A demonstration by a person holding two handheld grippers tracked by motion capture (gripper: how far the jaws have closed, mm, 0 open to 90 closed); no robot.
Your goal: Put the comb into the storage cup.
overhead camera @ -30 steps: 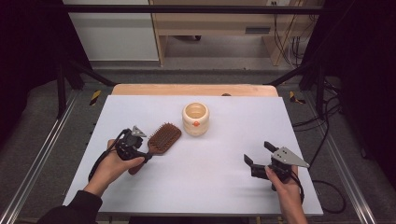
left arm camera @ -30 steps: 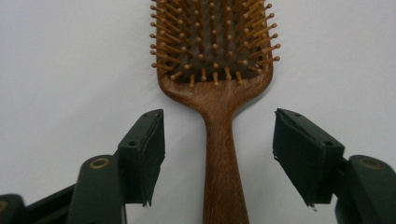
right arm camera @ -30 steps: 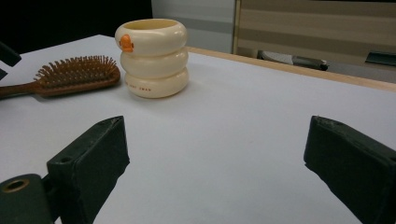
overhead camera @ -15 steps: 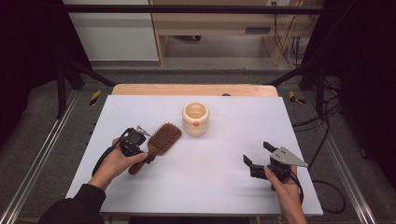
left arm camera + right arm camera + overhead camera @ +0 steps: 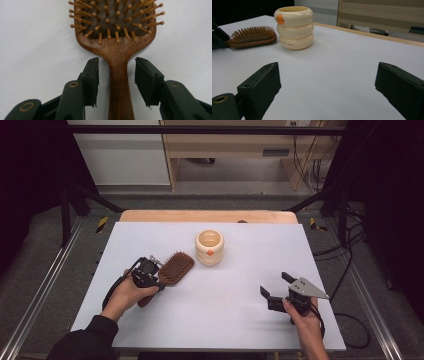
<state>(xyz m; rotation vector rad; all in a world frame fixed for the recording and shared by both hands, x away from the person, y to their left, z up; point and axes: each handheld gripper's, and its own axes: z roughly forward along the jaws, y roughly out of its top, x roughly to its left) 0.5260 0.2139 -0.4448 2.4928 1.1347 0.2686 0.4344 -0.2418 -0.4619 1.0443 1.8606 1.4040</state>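
Left gripper (image 5: 116, 75) fingers gape astride the hairbrush (image 5: 117, 32), its head cropped; right gripper (image 5: 327, 82) spread wide.

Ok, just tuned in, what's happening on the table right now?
A person works two handheld grippers at a white table. The left gripper is lined up on the wooden hairbrush, jaws open either side of its handle with gaps showing, so no grip yet. The brush lies bristles up beside a cream ringed cup. The right gripper is open and holds nothing, off to the right, apart from both.
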